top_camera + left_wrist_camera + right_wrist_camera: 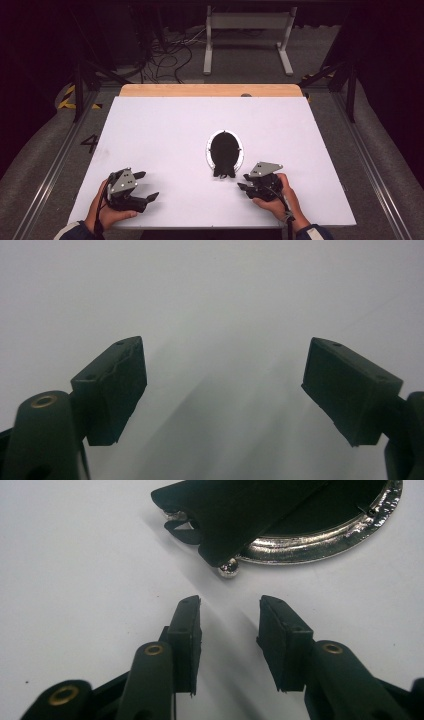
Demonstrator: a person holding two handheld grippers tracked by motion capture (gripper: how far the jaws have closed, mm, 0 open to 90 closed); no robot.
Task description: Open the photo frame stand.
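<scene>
We see a black coin purse (224, 152) with a silver frame lying a little right of the desk (150, 130) centre, toward the near edge, its long axis running near to far. Our right tongs (243, 181) rest just beside its near end, jaws partly apart and empty, with the purse's ball clasp (228, 568) straight ahead. Our left tongs (146, 187) sit wide open and empty near the near-left corner, well apart from it.
</scene>
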